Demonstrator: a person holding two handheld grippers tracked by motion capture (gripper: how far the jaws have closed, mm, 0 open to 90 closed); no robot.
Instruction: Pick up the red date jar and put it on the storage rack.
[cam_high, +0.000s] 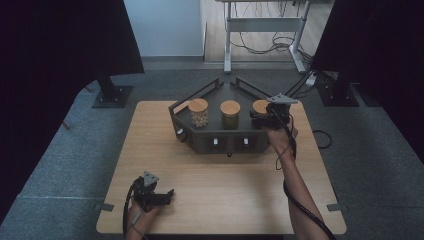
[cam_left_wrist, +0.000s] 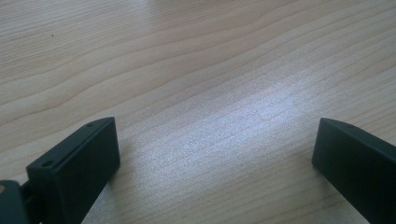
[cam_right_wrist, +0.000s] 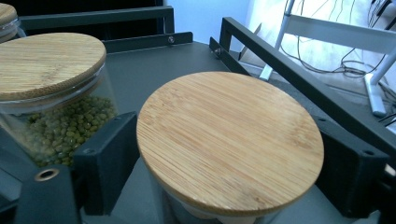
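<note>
Grey carpet surrounds a light wooden table (cam_high: 220, 200), on which a dark angular rack (cam_high: 200, 137) is set toward the far edge, with black screens standing at either side of the room and a white desk frame seen beyond.

Three glass jars with round bamboo lids are lined up on the rack's shelf. The jar at the right end (cam_high: 260, 108) is the one being handled: its lid (cam_right_wrist: 231, 140) is a flat disc of pale, finely striped bamboo, slightly wider than the glass below it, of which only a thin rim is seen in the right gripper view. What it contains cannot be told. It is placed in the shelf's right corner, just inside the slanted black rail (cam_right_wrist: 299, 74).

Next to it, at the middle of the row, the green-bean jar (cam_right_wrist: 60, 116) is seen filled with small green beans under the same kind of lid; the jar at the left end (cam_high: 198, 112) is filled with pale contents.

The right gripper (cam_right_wrist: 231, 161) is held at the right-end jar, its black jaws placed one on each side just below the lid. They are spread about as wide as the lid; whether the glass is actually being pressed cannot be told.

The left gripper (cam_left_wrist: 215, 158) is rested low over the bare tabletop near the front left corner, its jaws wide apart with nothing between them.
</note>
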